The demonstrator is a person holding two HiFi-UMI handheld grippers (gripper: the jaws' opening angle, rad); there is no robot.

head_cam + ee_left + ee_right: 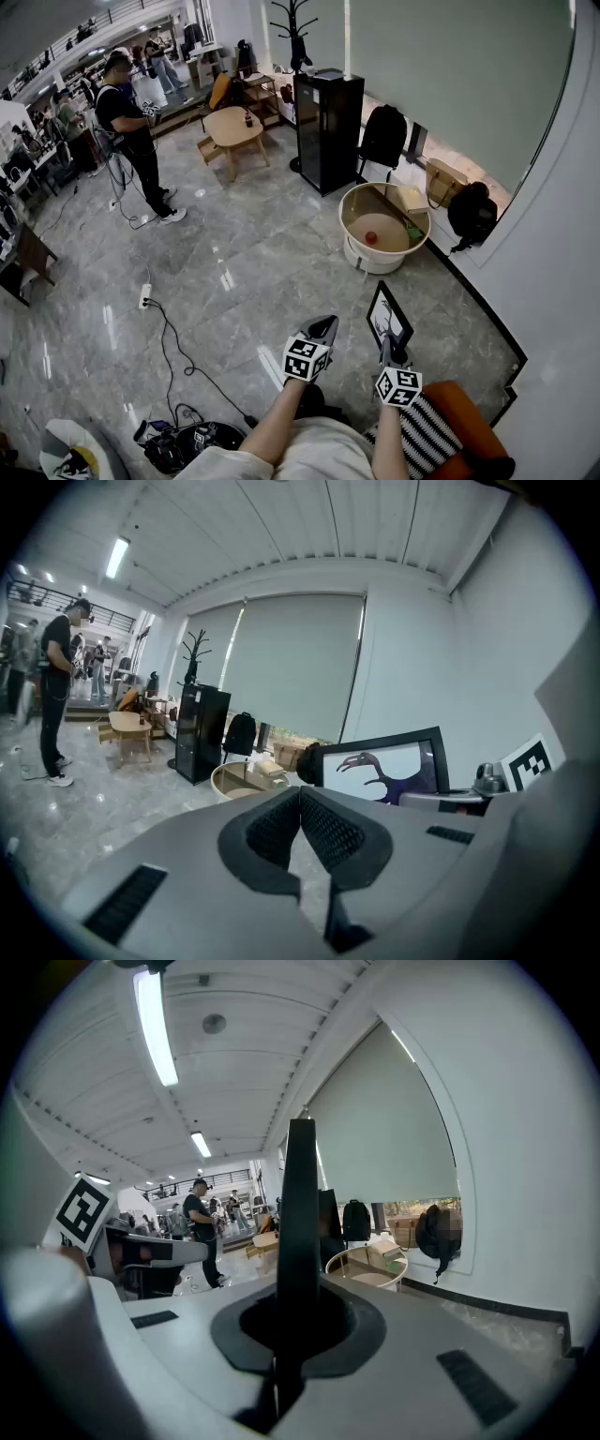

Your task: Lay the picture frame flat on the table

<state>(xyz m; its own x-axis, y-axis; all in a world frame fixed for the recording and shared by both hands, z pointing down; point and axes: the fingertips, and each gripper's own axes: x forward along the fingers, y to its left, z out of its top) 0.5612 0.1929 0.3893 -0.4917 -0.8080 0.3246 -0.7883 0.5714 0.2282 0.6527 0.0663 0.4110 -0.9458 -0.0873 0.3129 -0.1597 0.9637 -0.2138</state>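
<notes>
The picture frame [388,315], black-rimmed with a dark bird-like figure on white, is upright in the air in front of me, low in the head view. My right gripper [387,349] is shut on its lower edge. In the right gripper view the picture frame [300,1213] shows edge-on as a thin black bar rising from between the jaws of my right gripper [299,1290]. To its left, my left gripper [324,327] is shut with nothing in it, and its pads [281,822] meet. The round white table [357,246] stands beyond the frame and holds a red ball and a few small items.
A black cabinet [328,118], a black chair [382,137] and a dark backpack [472,215] stand behind the round table. A person [131,131] stands far left near a small wooden table [232,127]. A cable and power strip [145,296] lie on the floor. A striped cushion [429,433] lies beside me.
</notes>
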